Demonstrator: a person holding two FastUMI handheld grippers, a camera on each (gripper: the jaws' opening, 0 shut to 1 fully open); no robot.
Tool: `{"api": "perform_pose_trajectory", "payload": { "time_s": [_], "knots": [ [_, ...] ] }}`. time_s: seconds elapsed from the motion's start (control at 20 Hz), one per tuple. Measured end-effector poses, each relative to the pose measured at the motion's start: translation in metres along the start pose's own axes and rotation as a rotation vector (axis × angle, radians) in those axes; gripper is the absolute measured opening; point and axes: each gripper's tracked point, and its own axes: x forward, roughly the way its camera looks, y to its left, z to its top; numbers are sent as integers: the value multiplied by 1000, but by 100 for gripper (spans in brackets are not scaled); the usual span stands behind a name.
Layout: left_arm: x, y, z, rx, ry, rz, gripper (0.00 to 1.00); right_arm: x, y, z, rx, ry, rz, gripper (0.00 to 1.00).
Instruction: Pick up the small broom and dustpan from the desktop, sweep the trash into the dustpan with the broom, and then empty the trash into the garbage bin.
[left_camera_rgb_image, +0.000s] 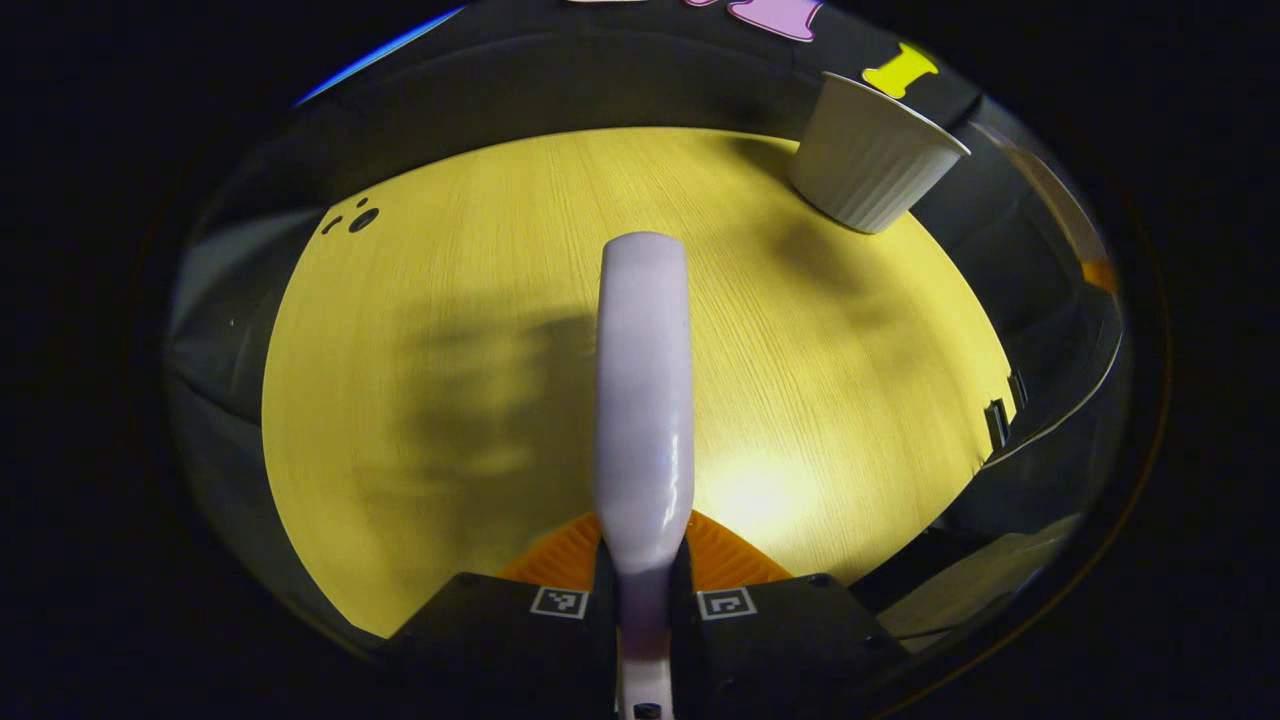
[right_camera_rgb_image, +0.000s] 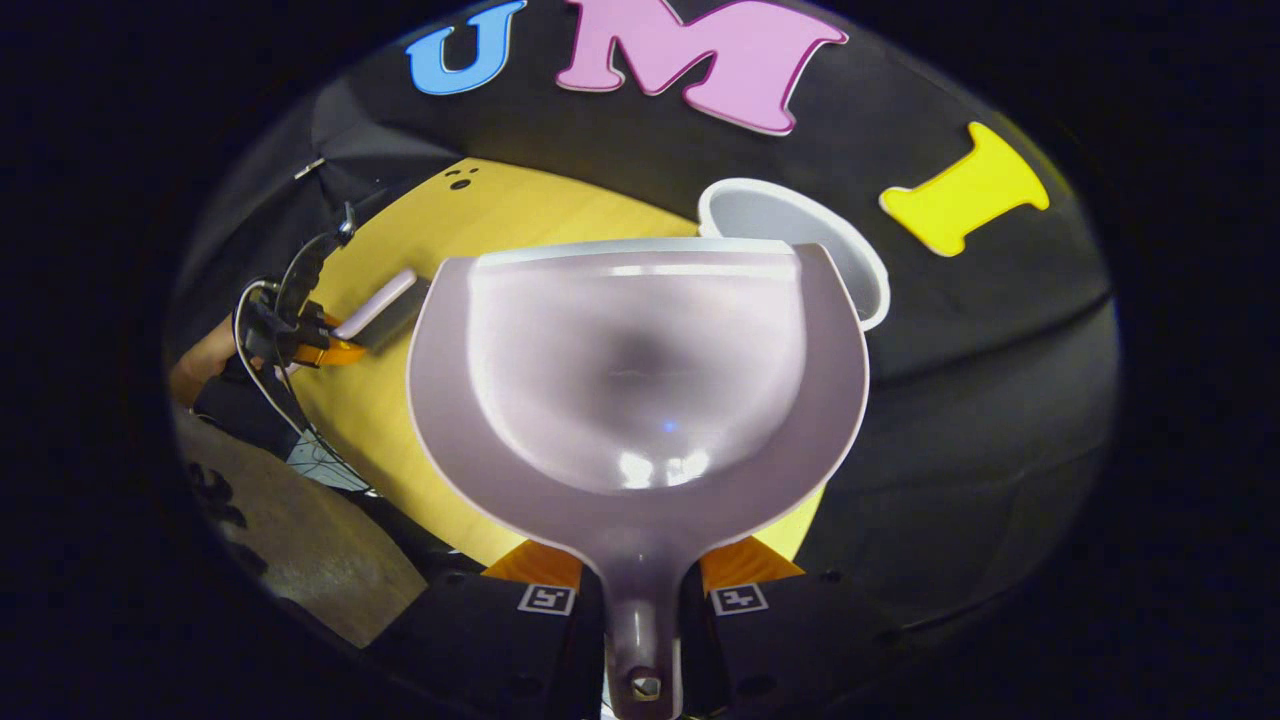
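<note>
My left gripper (left_camera_rgb_image: 643, 560) is shut on the small broom (left_camera_rgb_image: 643, 390), whose pale back runs forward over the yellow table (left_camera_rgb_image: 420, 400). The right gripper (right_camera_rgb_image: 640, 580) is shut on the handle of the pale dustpan (right_camera_rgb_image: 640, 370), held up off the table. The pan's hollow looks empty. Its front lip overlaps the open mouth of the white garbage bin (right_camera_rgb_image: 800, 225). The same ribbed bin (left_camera_rgb_image: 868, 155) stands at the table's far right corner. Farther left, the left gripper (right_camera_rgb_image: 318, 345) holds the broom (right_camera_rgb_image: 378, 305) low over the table.
A few small dark specks (left_camera_rgb_image: 352, 218) lie near the table's far left corner, also seen as specks (right_camera_rgb_image: 460, 180) from the right gripper. A hand (right_camera_rgb_image: 200, 365) and cables sit behind the left gripper. The table's right edge (left_camera_rgb_image: 1000, 420) drops off into dark.
</note>
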Motion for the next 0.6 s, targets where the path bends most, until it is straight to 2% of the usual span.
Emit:
{"api": "perform_pose_trajectory", "payload": {
  "time_s": [0.2,0.3,0.6],
  "knots": [
    [0,1,-1,4,-1,32,25,58,37,-32,12,66,32,32],
    [1,4,-2,12,13,42,26,78,55,-45,30,100,60,36],
    [-2,9,-5,35,51,95,26,122,77,-70,113,155,105,32]
  ]
}}
